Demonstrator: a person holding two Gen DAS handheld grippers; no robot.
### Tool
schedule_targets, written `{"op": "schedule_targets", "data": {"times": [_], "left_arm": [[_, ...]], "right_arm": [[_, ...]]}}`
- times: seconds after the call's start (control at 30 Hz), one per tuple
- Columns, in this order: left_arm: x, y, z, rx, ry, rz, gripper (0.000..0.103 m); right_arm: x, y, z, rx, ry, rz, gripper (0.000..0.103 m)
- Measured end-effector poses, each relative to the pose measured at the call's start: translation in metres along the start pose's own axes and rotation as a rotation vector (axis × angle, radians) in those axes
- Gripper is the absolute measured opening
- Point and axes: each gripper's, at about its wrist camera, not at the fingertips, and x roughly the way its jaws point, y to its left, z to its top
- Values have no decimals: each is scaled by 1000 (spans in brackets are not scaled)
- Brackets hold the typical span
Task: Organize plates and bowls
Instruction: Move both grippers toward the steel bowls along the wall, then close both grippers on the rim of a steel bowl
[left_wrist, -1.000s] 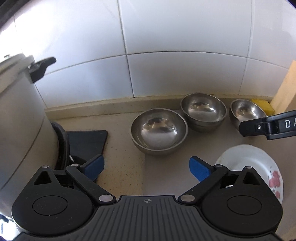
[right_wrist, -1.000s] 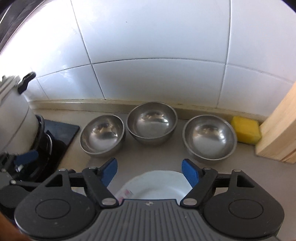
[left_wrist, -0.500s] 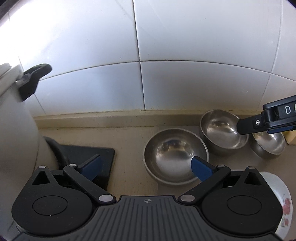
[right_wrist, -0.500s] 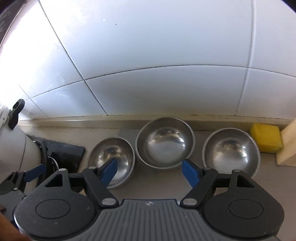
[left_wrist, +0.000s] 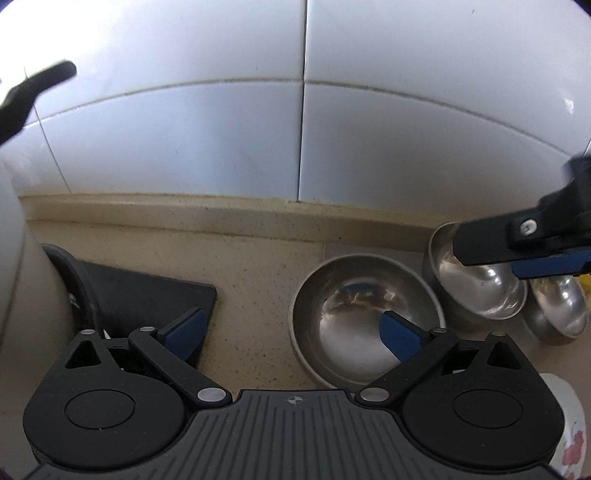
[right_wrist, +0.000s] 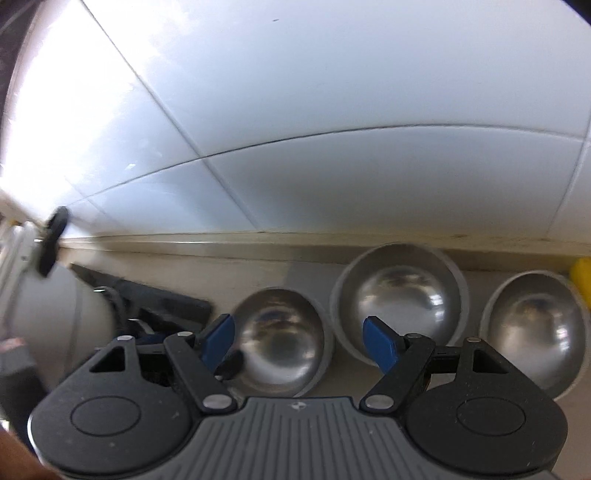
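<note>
Three steel bowls stand in a row by the tiled wall. In the left wrist view the left bowl (left_wrist: 364, 321) lies under my open left gripper's (left_wrist: 291, 332) right fingertip, with the middle bowl (left_wrist: 476, 284) and right bowl (left_wrist: 561, 306) beyond. A white flowered plate (left_wrist: 570, 432) shows at the lower right edge. In the right wrist view my open, empty right gripper (right_wrist: 299, 341) hovers over the left bowl (right_wrist: 280, 339), with the middle bowl (right_wrist: 399, 295) and right bowl (right_wrist: 535, 325) to its right. The right gripper's finger (left_wrist: 517, 243) crosses the left wrist view.
A large white cooker (left_wrist: 22, 280) with a black lid handle stands on a black mat (left_wrist: 147, 291) at the left. A yellow sponge (right_wrist: 581, 277) lies at the far right by the wall. The beige counter (left_wrist: 251, 266) runs to a low ledge under the tiles.
Both grippers have moved forward and left toward the bowls. The plate has slid out of the right wrist view and nearly out of the left one. Both stay open.
</note>
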Motion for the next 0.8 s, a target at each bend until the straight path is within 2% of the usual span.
{"op": "schedule_targets", "data": {"times": [0.1, 0.17, 0.3, 0.47, 0.57, 0.63, 0.7, 0.8], "left_arm": [[10, 2, -2, 6, 31, -4, 88], [16, 4, -3, -2, 47, -12, 81], [21, 4, -6, 16, 59, -11, 78], [21, 6, -11, 25, 69, -26, 65], [26, 4, -11, 35, 78, -19, 63], [29, 4, -11, 31, 85, -20, 63], [30, 5, -12, 27, 87, -15, 63], [35, 5, -9, 21, 92, -17, 61]], "right_arm": [[7, 4, -6, 25, 55, 83, 60], [11, 8, -9, 25, 89, 104, 60], [24, 8, -15, 69, 132, 133, 60], [29, -2, -25, 98, 148, 98, 54], [30, -9, -30, 106, 147, 66, 52], [35, -12, -29, 125, 150, 33, 43], [39, -18, -28, 160, 151, 52, 39], [47, -20, -28, 187, 143, 30, 37]]}}
